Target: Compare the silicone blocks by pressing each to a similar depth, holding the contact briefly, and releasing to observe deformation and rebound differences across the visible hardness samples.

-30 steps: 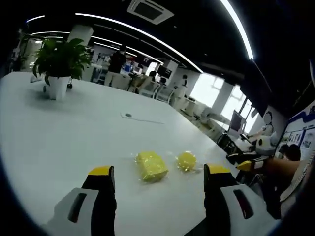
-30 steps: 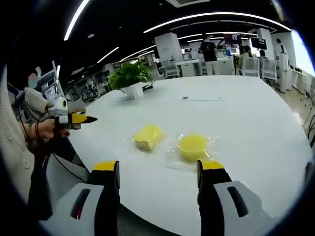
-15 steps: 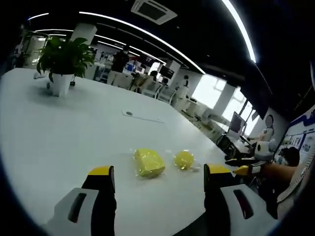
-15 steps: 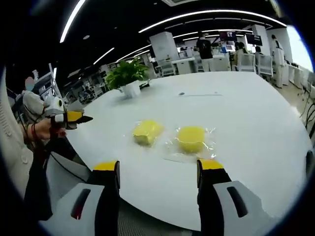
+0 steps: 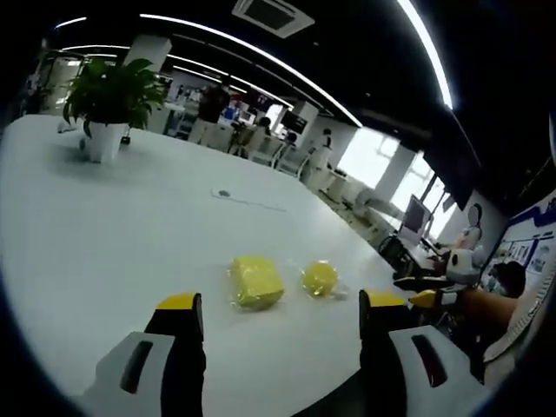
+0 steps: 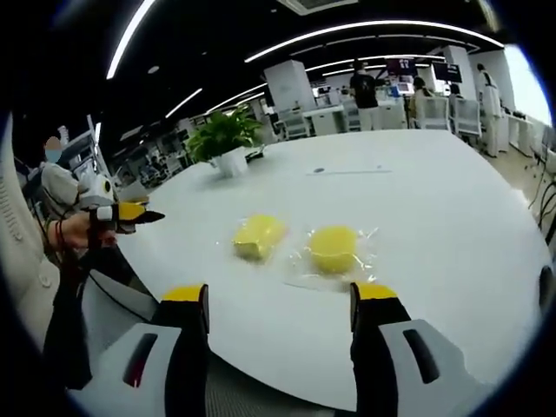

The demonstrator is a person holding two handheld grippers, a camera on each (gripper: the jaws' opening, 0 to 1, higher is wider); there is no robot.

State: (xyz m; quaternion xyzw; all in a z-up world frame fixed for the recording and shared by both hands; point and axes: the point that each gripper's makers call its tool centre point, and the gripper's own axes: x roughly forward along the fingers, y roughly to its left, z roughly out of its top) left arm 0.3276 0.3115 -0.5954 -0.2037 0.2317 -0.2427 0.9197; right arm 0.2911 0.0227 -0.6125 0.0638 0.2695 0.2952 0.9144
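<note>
Two yellow silicone blocks in clear wrap lie on the white table [image 5: 104,234]. The squarish block [image 5: 255,281] sits left of the round block [image 5: 319,277] in the left gripper view; in the right gripper view the squarish block [image 6: 258,237] is left of the round block [image 6: 334,248]. My left gripper [image 5: 282,308] is open, short of the blocks, with nothing between its jaws. My right gripper [image 6: 280,300] is open too, just short of the round block. The left gripper [image 6: 130,213] shows at the left of the right gripper view, held in a hand; the right gripper [image 5: 426,292] shows at the right of the left gripper view.
A potted plant [image 5: 106,104] in a white pot stands at the far side of the table, also the potted plant [image 6: 226,139]. A small dark item with a thin cable [image 5: 239,198] lies mid-table. Office desks, chairs and people fill the background. The table edge [image 6: 261,382] is near me.
Both views have pulled back slightly; the blocks appear a little farther and higher. The blocks themselves have not moved, and both grippers stay open.
</note>
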